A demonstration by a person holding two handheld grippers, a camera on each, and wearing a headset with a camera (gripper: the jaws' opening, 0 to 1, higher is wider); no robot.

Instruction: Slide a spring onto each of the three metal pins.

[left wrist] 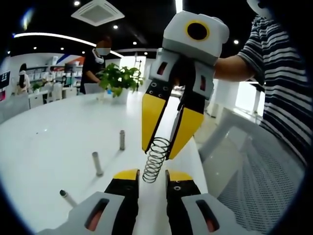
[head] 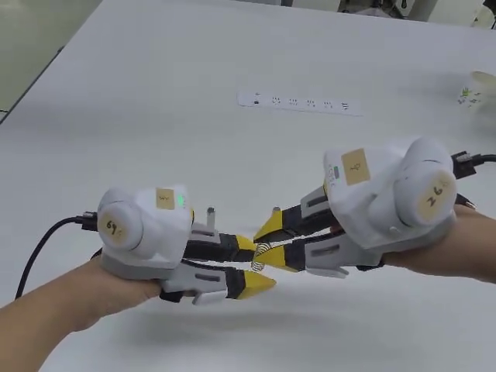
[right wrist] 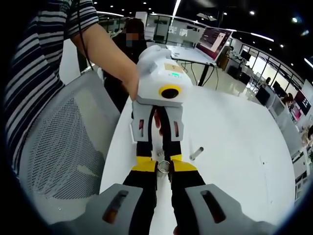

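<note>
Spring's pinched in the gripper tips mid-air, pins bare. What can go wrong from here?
The right gripper pinches the spring at one end only; it may flick out.
The left gripper has open jaws flanking the other end; closing off-centre may bend it.
The pins stand slim and upright; a bump may topple them.

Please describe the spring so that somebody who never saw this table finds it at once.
On the white table, look where the left gripper and right gripper meet tip to tip. The spring is the coiled wire between their yellow jaw tips; the metal pins nearby are smooth rods.
</note>
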